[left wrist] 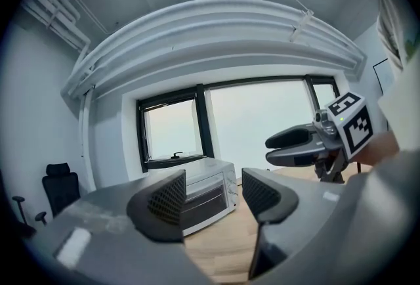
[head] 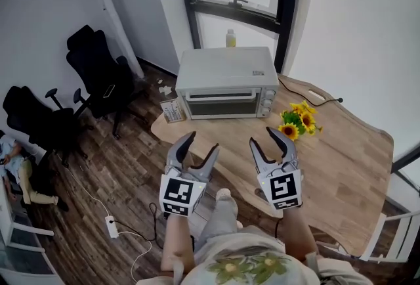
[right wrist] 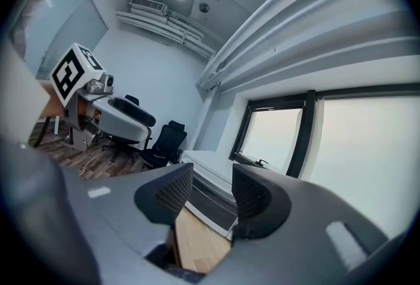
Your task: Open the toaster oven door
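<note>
Wooden table [head: 354, 159] bears toaster oven [head: 226, 83], sunflowers [head: 300, 121] just beside it; office chairs [head: 98, 73] nearby.

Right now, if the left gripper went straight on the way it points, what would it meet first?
Most likely the white boxy toaster oven, about its closed glass door: it shows between the open jaws of the left gripper, with only bare light wooden table before it. Depth is unclear.

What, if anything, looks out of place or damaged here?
Nothing stands out. The toaster oven sits level on the table, door shut, sunflowers beside it. The left gripper and right gripper hover open and empty, short of it.
</note>
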The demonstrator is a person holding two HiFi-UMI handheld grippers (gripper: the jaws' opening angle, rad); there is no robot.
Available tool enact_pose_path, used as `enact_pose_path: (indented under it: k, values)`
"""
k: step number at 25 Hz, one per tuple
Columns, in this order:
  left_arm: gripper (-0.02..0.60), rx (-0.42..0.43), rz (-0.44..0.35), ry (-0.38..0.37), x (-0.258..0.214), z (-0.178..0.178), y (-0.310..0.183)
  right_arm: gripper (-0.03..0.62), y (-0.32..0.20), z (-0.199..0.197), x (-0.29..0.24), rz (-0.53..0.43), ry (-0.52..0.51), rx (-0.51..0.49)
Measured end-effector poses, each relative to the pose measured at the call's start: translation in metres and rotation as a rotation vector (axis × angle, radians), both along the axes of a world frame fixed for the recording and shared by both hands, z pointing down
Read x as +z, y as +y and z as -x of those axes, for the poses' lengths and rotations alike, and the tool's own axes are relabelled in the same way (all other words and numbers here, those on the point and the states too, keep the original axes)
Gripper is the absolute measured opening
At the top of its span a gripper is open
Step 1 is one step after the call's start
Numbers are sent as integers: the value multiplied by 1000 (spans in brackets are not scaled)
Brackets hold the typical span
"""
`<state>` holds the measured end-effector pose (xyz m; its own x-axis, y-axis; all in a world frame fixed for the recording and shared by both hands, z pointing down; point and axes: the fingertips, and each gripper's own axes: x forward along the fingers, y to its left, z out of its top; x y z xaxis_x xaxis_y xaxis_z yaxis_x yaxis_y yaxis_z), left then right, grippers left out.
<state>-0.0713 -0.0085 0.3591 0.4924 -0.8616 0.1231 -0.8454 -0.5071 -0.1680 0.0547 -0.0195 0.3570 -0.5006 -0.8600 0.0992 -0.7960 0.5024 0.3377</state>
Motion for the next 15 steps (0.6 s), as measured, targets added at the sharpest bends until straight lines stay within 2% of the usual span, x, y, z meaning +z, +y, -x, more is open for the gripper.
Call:
enact_pose_path:
  k: [5, 15]
  values:
    - [267, 4, 17, 9, 2, 1, -33, 173, -33, -3, 5, 8, 13, -2]
    - [267, 19, 60, -114, 24, 11, -118, 173, -117, 8, 25, 63, 105, -58]
